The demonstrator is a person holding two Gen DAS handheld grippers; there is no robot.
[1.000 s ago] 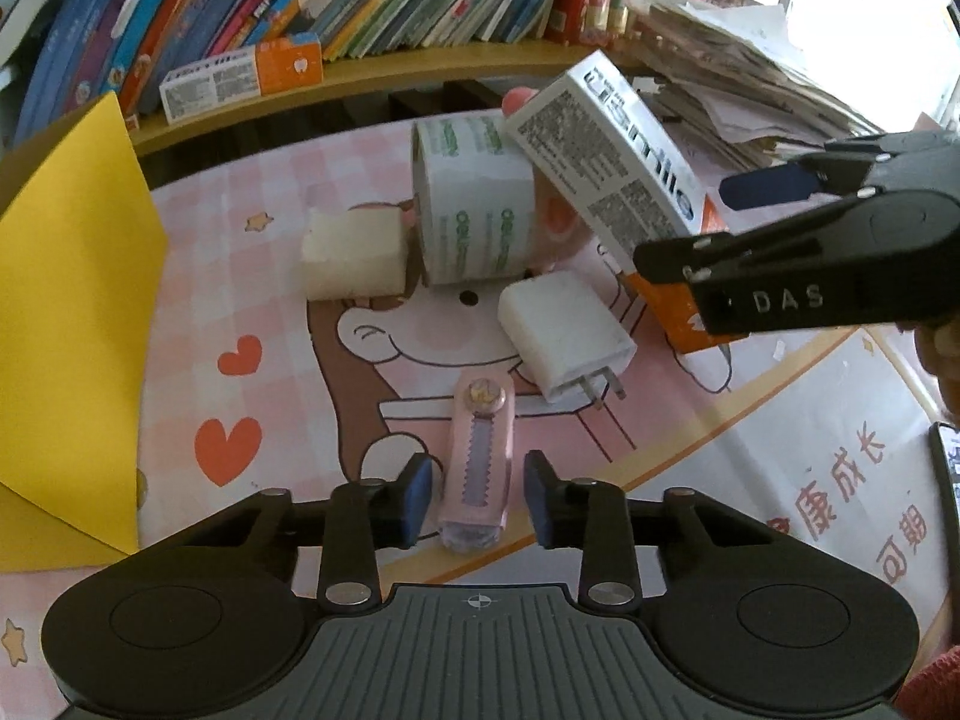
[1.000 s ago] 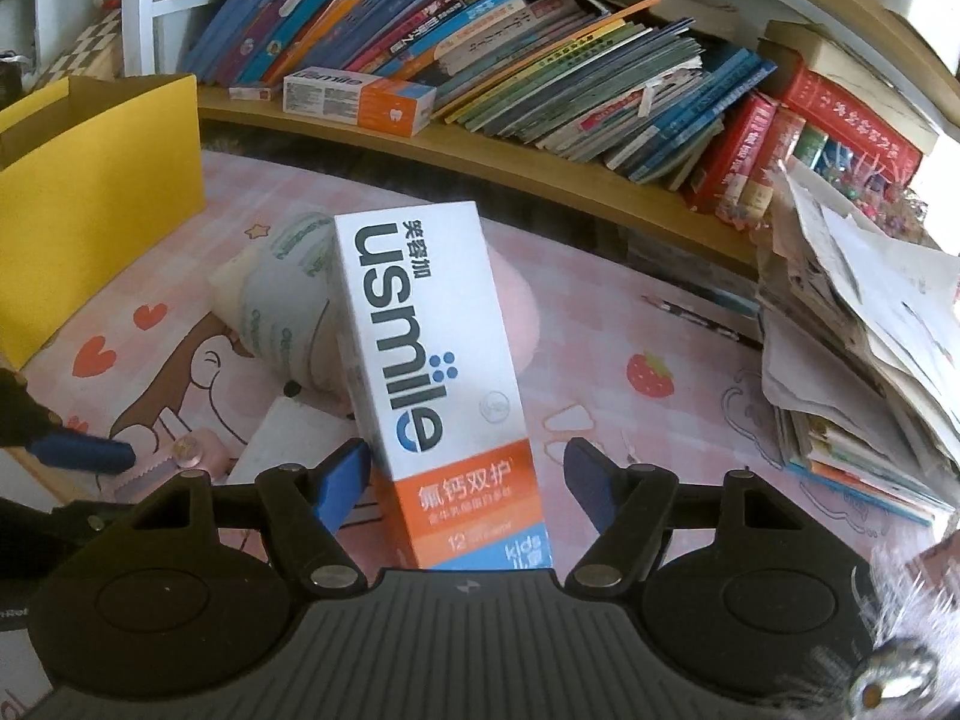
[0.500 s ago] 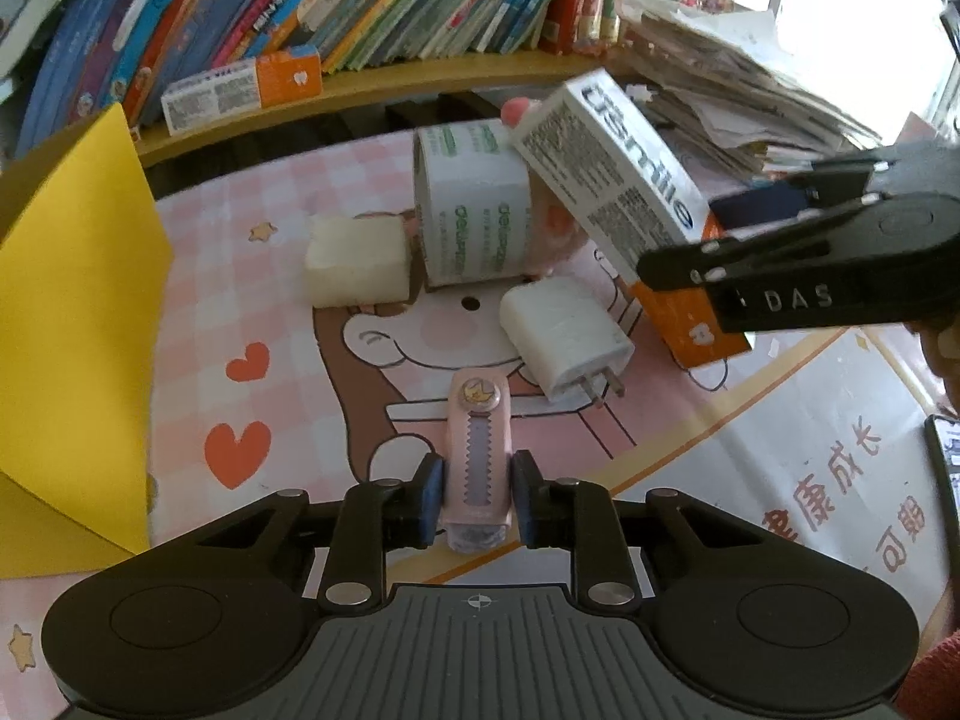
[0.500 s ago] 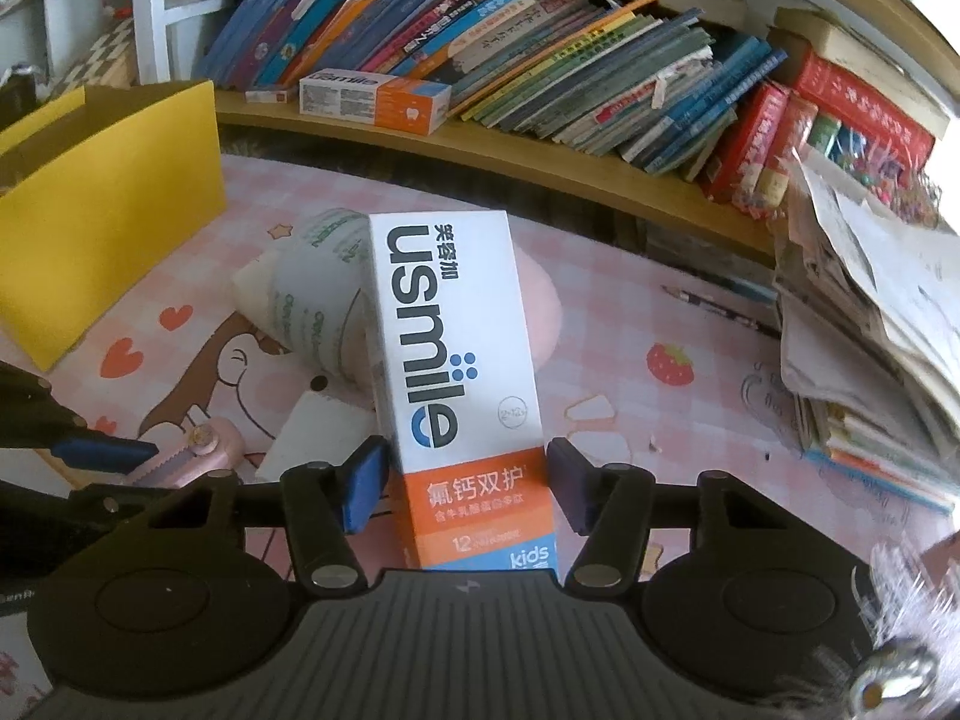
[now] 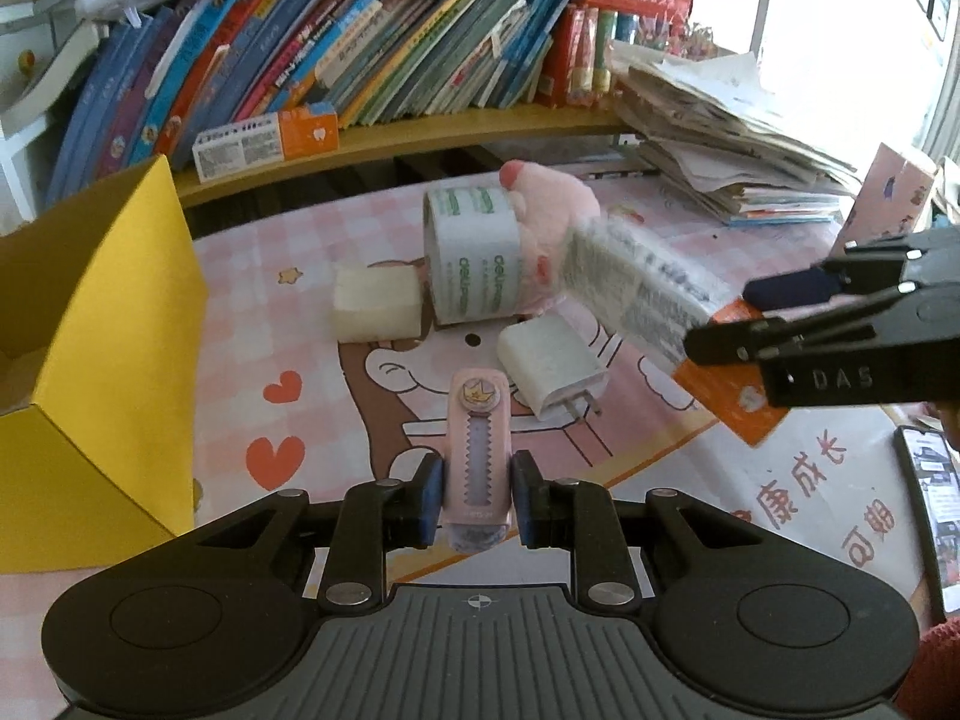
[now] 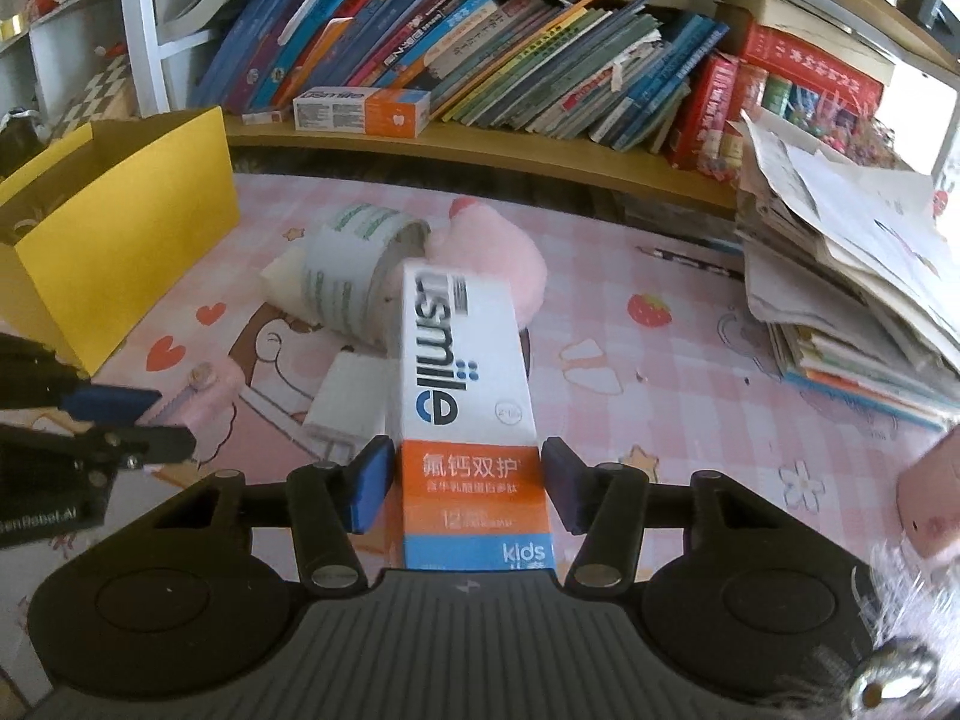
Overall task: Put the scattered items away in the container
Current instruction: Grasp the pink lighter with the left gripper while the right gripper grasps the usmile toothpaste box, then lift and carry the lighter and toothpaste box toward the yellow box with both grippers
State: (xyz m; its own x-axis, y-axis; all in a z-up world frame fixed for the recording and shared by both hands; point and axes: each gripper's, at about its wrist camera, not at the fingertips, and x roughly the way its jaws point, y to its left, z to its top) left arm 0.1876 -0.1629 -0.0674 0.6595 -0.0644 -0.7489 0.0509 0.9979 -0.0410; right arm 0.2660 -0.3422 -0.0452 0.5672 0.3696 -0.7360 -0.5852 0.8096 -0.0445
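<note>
My left gripper (image 5: pixel 474 501) is shut on a pink utility knife (image 5: pixel 478 450) that points forward over the mat. My right gripper (image 6: pixel 468 483) is shut on a white and orange usmile toothpaste box (image 6: pixel 465 390) and holds it tilted above the mat; the box also shows in the left wrist view (image 5: pixel 654 312). The yellow box container (image 5: pixel 90 360) stands open at the left, also in the right wrist view (image 6: pixel 120 234). A white charger (image 5: pixel 552 369), a tape roll (image 5: pixel 471 264), a cream foam block (image 5: pixel 375 303) and a pink plush (image 5: pixel 552 204) lie on the mat.
A bookshelf ledge (image 5: pixel 420 132) with books and another toothpaste box (image 5: pixel 264 141) runs along the back. A pile of papers (image 6: pixel 840 252) sits at the right. A phone (image 5: pixel 930 504) lies at the right edge.
My left gripper closed on the pink knife and lifted it slightly. My right gripper closed on the toothpaste box and has tilted it down and lifted it, blurring it.
</note>
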